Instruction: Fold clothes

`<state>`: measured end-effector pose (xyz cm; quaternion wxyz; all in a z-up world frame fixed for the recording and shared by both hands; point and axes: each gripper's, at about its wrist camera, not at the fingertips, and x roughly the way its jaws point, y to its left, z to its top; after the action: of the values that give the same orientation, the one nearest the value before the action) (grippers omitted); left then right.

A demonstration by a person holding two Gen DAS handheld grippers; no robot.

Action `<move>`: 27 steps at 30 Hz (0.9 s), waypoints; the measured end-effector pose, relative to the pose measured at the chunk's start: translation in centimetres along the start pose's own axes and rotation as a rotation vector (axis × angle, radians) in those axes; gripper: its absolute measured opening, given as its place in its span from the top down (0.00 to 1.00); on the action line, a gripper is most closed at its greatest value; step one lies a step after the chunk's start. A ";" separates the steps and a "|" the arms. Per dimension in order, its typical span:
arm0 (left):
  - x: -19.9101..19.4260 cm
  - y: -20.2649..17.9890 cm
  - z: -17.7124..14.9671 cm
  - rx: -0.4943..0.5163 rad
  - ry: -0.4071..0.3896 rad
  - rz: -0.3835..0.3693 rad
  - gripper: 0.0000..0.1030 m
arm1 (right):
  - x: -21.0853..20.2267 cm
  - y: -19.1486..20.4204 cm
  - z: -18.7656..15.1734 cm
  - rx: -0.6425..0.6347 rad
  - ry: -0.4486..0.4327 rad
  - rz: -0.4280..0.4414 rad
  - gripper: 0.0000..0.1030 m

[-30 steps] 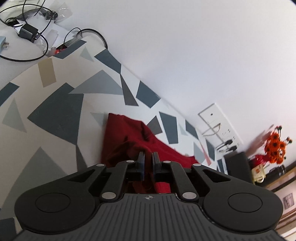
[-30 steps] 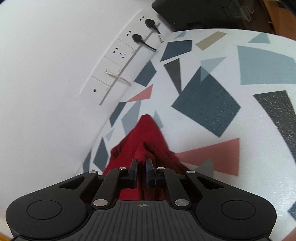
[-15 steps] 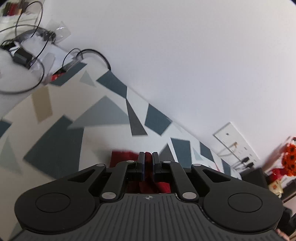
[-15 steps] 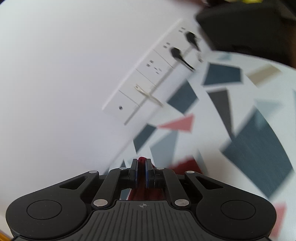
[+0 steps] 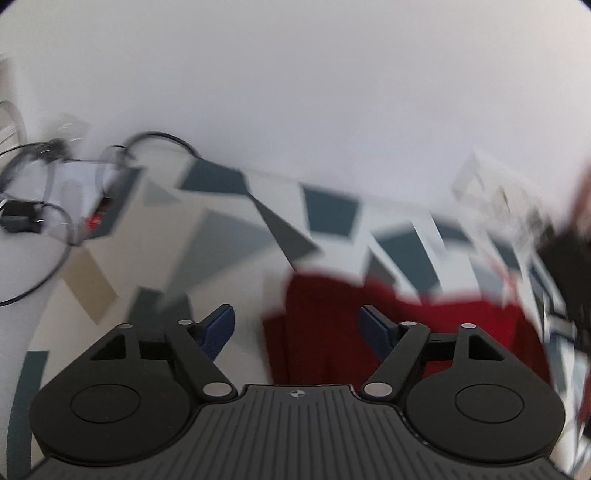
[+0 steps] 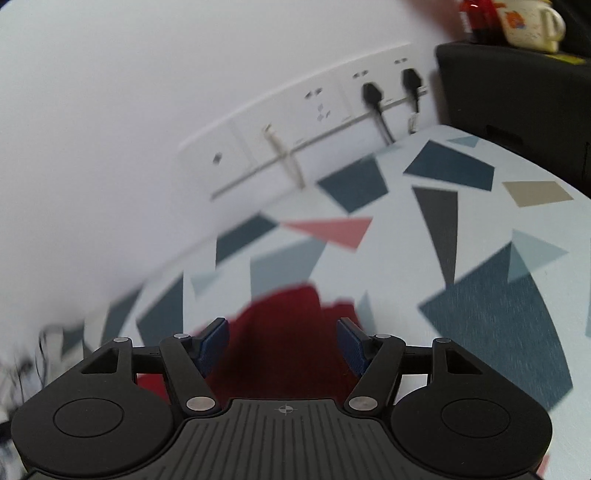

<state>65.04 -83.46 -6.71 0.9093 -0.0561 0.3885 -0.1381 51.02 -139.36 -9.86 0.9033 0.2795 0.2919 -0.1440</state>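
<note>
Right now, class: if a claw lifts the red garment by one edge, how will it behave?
The red garment lies rumpled on the patterned table, so it probably droops, not stiff. It likely bunches if pushed; won't roll.

Motion blur smears most of the left wrist view: the cables (image 5: 40, 173) at far left and the wall sockets (image 5: 487, 188) at right lack detail. The red garment (image 5: 436, 325) has soft edges; its near portion is hidden behind the left gripper (image 5: 297, 326) body. In the right wrist view, the garment (image 6: 280, 332) is likewise partly covered, and the mug (image 6: 528, 22) is cut by the top edge.
</note>
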 end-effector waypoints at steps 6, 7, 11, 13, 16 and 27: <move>1.8 -7.1 -2.6 0.277 0.053 -0.049 0.29 | -0.5 6.1 -3.2 -0.286 0.031 0.001 0.32; 2.3 -7.5 -2.6 0.291 0.050 -0.033 0.29 | -0.2 6.7 -3.1 -0.309 0.024 0.002 0.32; 4.3 -6.7 -1.6 0.212 0.048 0.005 0.30 | 1.2 7.2 -1.8 -0.251 0.021 0.020 0.37; 5.5 -5.5 -1.0 0.146 0.063 0.018 0.30 | 2.4 6.7 -1.2 -0.187 0.044 0.036 0.40; 6.8 -4.8 -0.9 0.148 0.099 0.043 0.33 | 4.9 6.4 -1.1 -0.189 0.130 0.004 0.99; 7.2 -2.9 -0.5 0.132 0.090 0.121 0.34 | 4.1 5.7 2.7 -0.035 -0.100 -0.049 0.62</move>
<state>68.86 -88.40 -11.43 0.8994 0.0339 0.4216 -0.1106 57.90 -136.83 -8.16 0.9177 0.2486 0.2559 -0.1748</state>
